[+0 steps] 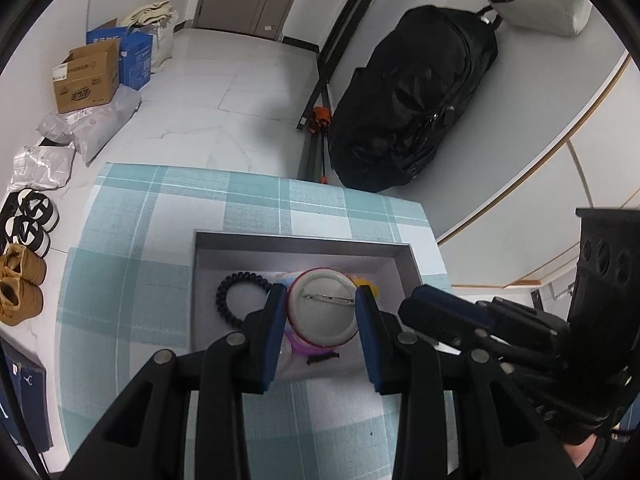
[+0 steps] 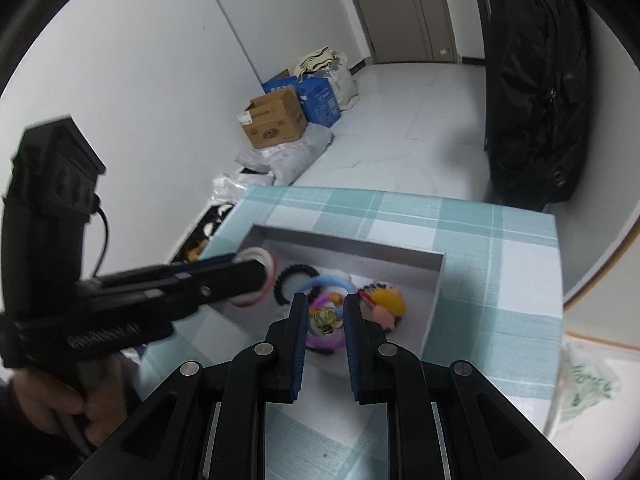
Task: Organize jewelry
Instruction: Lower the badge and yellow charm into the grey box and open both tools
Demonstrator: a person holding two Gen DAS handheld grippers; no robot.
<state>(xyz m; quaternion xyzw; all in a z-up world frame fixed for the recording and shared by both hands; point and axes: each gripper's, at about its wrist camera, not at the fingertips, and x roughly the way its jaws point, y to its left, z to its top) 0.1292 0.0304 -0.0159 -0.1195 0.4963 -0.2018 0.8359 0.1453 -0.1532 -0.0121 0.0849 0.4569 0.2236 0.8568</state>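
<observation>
The left gripper (image 1: 320, 308) is closed on a round pin-back badge (image 1: 323, 309), its blue-padded fingers (image 1: 276, 332) pressing the badge's red rim from either side. The badge shows its pale back, with the metal pin clasp (image 1: 328, 299) running across it. In the right wrist view the same badge (image 2: 256, 280) appears edge-on at the tip of the left gripper (image 2: 256, 276), held above the left end of the grey box (image 2: 352, 246).

The right gripper (image 2: 325, 320) hovers over the middle of the box with its jaws partly open, a small green flower-shaped piece (image 2: 326, 320) lying between them; whether the pads touch it cannot be told. Under that piece sits a purple ring (image 2: 324, 342), and a light blue bangle (image 2: 332, 282) lies just behind it. To the right is a yellow and red plush ornament (image 2: 384, 304); to the left, a black coiled hair tie (image 2: 292, 280), which the left wrist view shows resting on the box floor (image 1: 236, 296) beside the badge.

The box (image 1: 304, 242) stands on a table covered with a teal and white checked cloth (image 1: 160, 220). Beyond the table, a black backpack (image 1: 412, 100) lies on a grey surface, and cardboard boxes (image 1: 86, 76) and shoes (image 1: 24, 248) sit on the tiled floor (image 1: 240, 92).
</observation>
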